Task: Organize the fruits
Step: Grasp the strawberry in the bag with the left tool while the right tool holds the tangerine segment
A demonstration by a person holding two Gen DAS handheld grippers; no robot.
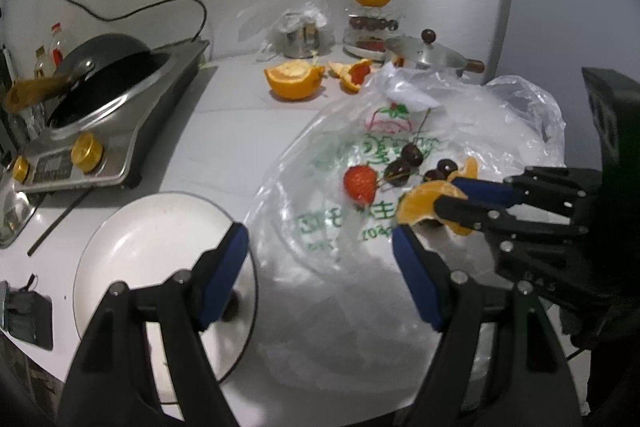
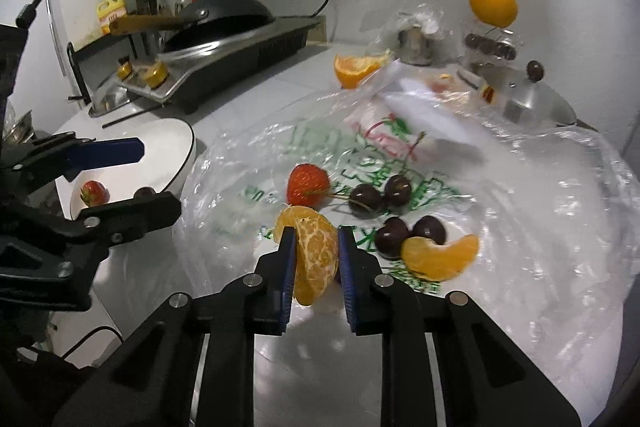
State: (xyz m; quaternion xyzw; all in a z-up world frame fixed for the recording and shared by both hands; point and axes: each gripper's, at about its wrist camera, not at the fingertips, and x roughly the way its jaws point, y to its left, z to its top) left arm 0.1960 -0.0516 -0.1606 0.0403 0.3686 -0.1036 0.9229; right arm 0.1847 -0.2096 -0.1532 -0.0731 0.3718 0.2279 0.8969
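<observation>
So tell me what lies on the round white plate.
On the round white plate, the right wrist view shows one red strawberry and one dark cherry. The open left gripper covers part of the plate, so anything beneath it is hidden.

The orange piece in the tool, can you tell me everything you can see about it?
The orange piece is a peeled chunk of a few segments stuck together, bright orange with pale white threads across its skin. It looks soft and juicy. The right tool is shut on it, one blue pad pressing each side, so it stands on edge, its curved back up. It hangs just above the printed plastic bag, near the strawberry and the dark cherries. Only the pads seem to touch it.
</observation>
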